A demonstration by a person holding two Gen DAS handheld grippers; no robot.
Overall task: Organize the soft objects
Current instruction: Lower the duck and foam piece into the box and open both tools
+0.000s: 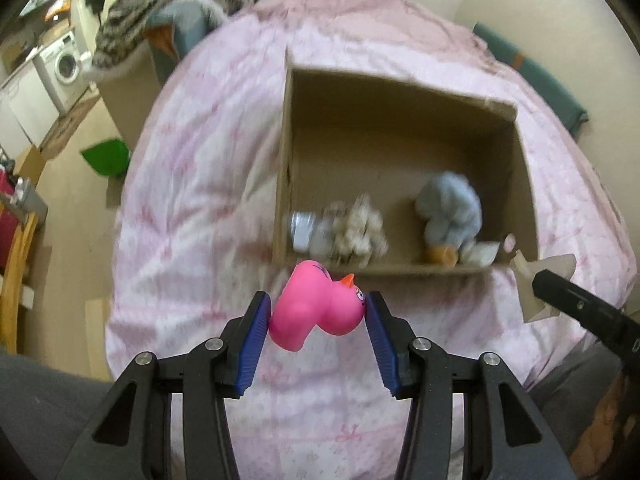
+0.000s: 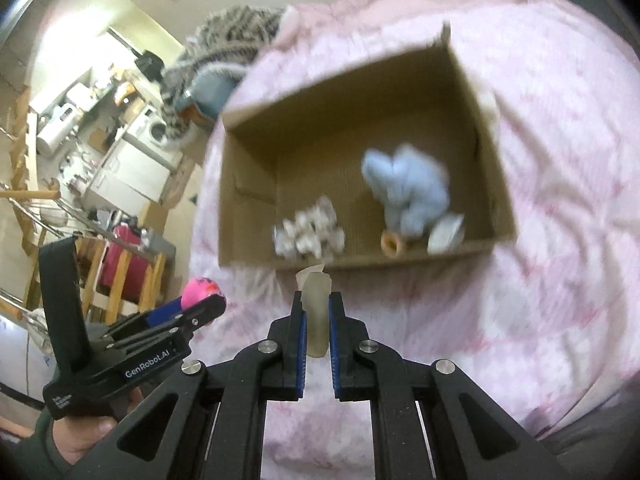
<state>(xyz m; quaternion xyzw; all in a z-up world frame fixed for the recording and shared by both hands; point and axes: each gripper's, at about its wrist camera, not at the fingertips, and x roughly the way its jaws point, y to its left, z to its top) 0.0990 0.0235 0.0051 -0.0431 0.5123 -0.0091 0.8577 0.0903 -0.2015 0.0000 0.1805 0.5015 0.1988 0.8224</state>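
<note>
My left gripper (image 1: 318, 316) is shut on a pink rubber duck (image 1: 316, 306), held above the pink bedcover just short of an open cardboard box (image 1: 400, 120). My right gripper (image 2: 316, 320) is shut on a pale translucent soft toy (image 2: 316, 304), also just short of the box (image 2: 256, 120). Inside the box lie a blue plush toy (image 1: 450, 208) (image 2: 408, 190) and a whitish crumpled soft object (image 1: 356, 226) (image 2: 310, 228). The left gripper with the duck (image 2: 200, 290) shows at the left of the right wrist view. The right gripper's toy (image 1: 540, 276) shows at the right of the left wrist view.
The box stands on a bed with a pink cover (image 1: 200, 200). A striped grey blanket (image 1: 180, 4) lies at the bed's far end. A washing machine (image 1: 66, 66), wooden chairs (image 2: 120, 276) and a green item (image 1: 106, 156) on the floor are to the left.
</note>
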